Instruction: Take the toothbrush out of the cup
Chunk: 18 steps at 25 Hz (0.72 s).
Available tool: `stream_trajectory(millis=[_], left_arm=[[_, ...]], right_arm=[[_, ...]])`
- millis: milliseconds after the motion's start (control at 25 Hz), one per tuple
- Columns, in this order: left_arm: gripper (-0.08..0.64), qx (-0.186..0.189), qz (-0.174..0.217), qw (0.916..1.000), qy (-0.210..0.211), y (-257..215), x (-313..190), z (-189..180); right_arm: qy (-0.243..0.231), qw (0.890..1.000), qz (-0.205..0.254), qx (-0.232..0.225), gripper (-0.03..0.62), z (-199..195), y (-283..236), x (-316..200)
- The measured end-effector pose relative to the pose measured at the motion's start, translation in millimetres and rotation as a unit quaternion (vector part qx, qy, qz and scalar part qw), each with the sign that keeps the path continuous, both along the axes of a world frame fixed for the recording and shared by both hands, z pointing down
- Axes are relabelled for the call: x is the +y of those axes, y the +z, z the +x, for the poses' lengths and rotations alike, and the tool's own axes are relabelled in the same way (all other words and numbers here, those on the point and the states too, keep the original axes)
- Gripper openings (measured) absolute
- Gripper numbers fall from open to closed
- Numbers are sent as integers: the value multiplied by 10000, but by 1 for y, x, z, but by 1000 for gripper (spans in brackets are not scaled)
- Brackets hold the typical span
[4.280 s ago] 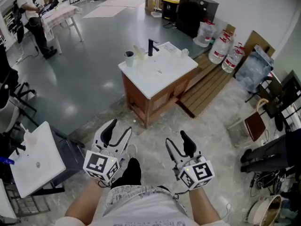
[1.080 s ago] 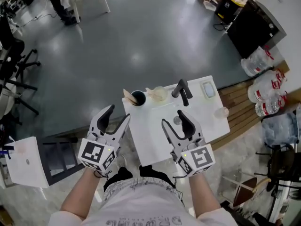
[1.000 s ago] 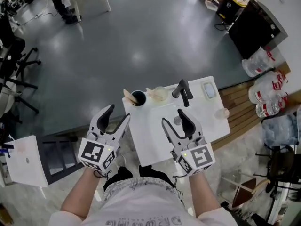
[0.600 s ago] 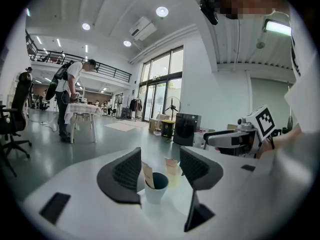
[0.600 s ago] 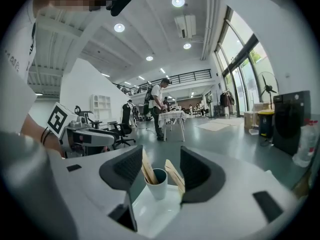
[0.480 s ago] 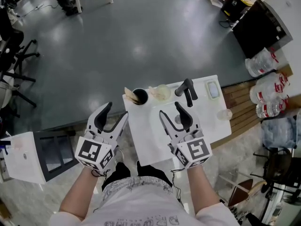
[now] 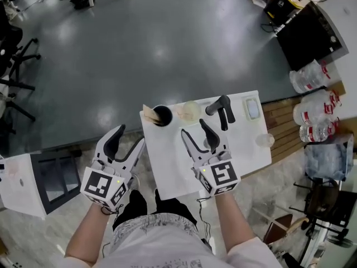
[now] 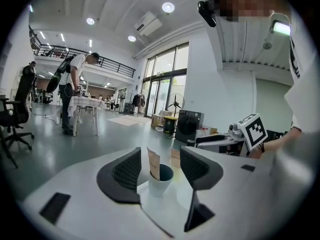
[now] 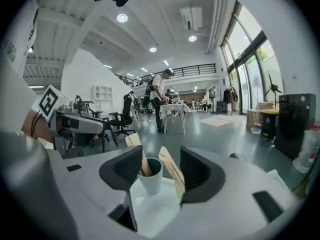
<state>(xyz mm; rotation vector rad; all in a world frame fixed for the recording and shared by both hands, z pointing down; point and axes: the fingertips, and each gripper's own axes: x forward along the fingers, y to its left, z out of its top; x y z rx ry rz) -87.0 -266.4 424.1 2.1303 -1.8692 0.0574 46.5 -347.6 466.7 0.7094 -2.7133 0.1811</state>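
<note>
1. Since half a second ago, our right claw (image 7: 196,132) has edged closer to the cup (image 7: 162,115), and our left claw (image 7: 129,141) has dropped back from it.
2. Nearest us, the left claw is released, its jaws spread with nothing between them. It hangs short of the cup and to its left, off the edge of the white surface (image 7: 167,172) and over the grey floor (image 7: 139,38).
3. The right claw is likewise released, its jaws wide and empty. It hovers above the surface, short of the cup and to its right, touching nothing.
4. In both gripper views we see the cup framed in the gap between the jaws, well beyond their tips.
5. The cup stands upright at the surface's far left corner. The toothbrush (image 9: 134,146), in a tan wrapper, stands inside it and leans toward the cup's left side.
6. Just right of the cup a second tan packet (image 9: 171,170) stands tilted, and farther right is a black faucet (image 7: 221,108).
7. Far beyond the cup, a person (image 9: 159,101) stands at a table.
</note>
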Motion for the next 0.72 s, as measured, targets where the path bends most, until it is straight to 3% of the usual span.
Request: stream_trajectory(millis=[600, 720], left_arm=[[253, 84, -243, 9995, -171, 27, 5, -7], [253, 112, -275, 9994, -174, 31, 5, -7]], right_arm=[[-53, 9986, -97, 516, 242, -16, 50, -23], [-118, 9983, 67, 571, 238, -25, 51, -27]])
